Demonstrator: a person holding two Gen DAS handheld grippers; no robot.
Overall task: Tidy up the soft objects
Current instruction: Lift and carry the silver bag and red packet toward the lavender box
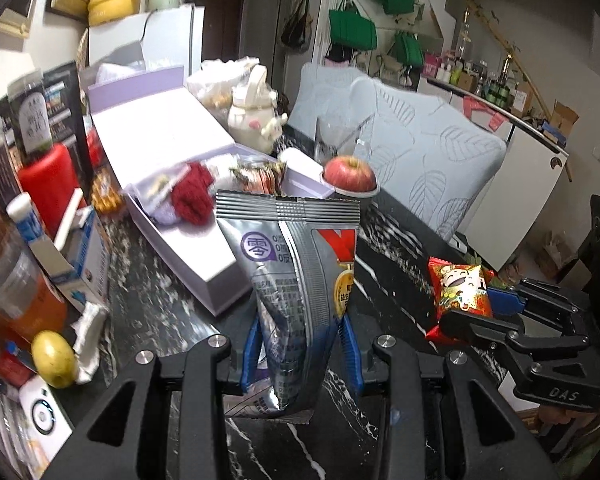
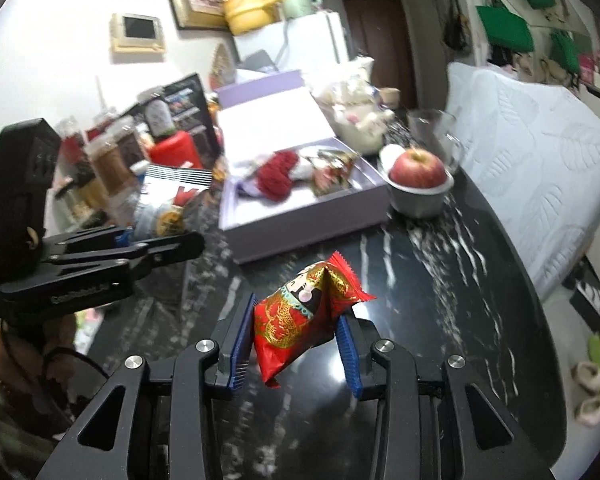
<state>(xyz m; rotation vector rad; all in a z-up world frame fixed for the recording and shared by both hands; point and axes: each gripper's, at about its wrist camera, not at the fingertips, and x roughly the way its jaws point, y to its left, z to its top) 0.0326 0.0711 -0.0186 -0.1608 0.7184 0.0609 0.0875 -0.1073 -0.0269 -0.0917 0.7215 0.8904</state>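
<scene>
Both grippers we hold are clamped on packets above the bench (image 2: 440, 280): left gripper (image 1: 300, 344) pinching a silver pouch (image 1: 296, 280), right gripper (image 2: 296, 344) a red snack packet (image 2: 300, 320).

The silver snack pouch (image 1: 292, 280) is crinkled, glossy foil with a ribbed seal along its top. The red candy packet (image 2: 300, 320) is shiny plastic film printed in metallic gold. The desk (image 2: 440, 280) is polished black stone veined in white, smooth and reflective. The lilac box (image 1: 168, 140) looks like matt card. In it lies a fuzzy dark-red knitted piece (image 1: 192, 196). The apple (image 1: 349, 174) has a waxy sheen. The fingers (image 2: 238, 344) carry ridged blue pads on matt black frames with bright metal bolts.
</scene>
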